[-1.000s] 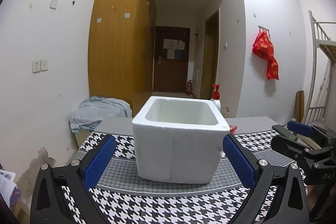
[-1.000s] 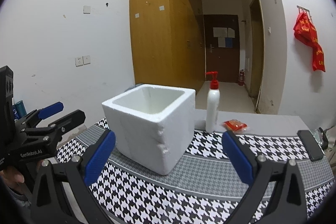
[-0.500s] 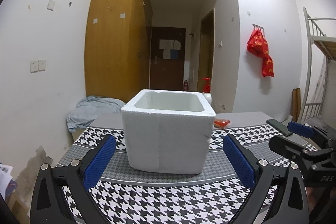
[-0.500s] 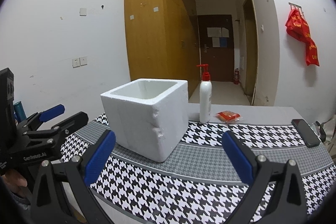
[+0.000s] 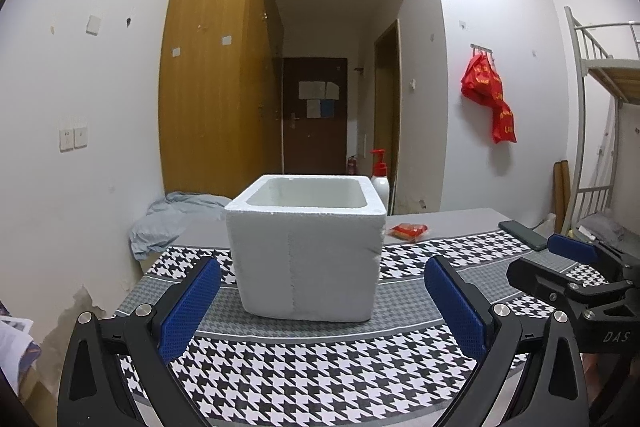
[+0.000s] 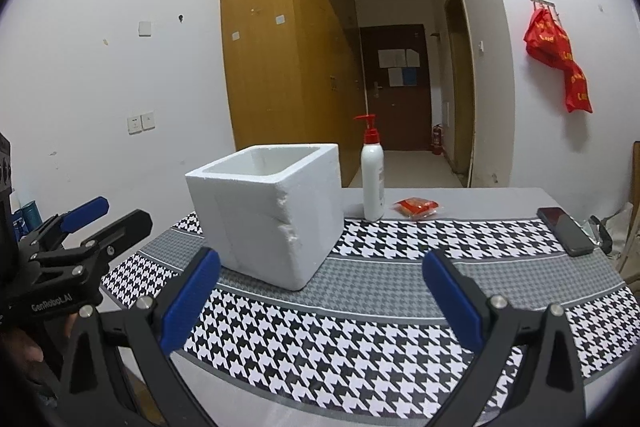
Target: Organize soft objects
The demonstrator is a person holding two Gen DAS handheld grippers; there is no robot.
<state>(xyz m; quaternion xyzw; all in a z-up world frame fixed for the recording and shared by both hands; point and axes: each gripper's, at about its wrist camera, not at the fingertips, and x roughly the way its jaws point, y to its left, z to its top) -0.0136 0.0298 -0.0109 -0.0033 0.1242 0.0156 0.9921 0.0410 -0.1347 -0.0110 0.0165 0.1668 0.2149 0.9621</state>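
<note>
Two grippers: left gripper (image 6: 86, 223) reads "GenRobot.AI"; right gripper (image 5: 560, 259) "DAS".

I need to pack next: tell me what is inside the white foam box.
Only the upper inner walls of the foam box show, white and bare. Its floor, and anything lying low inside, is hidden behind the near wall in both views, so I cannot tell if it is empty.

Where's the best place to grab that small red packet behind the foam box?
Probably pinch the red packet at its crimped edge, coming from above with the right gripper. It lies flat on the grey table, right of the pump bottle.
</note>
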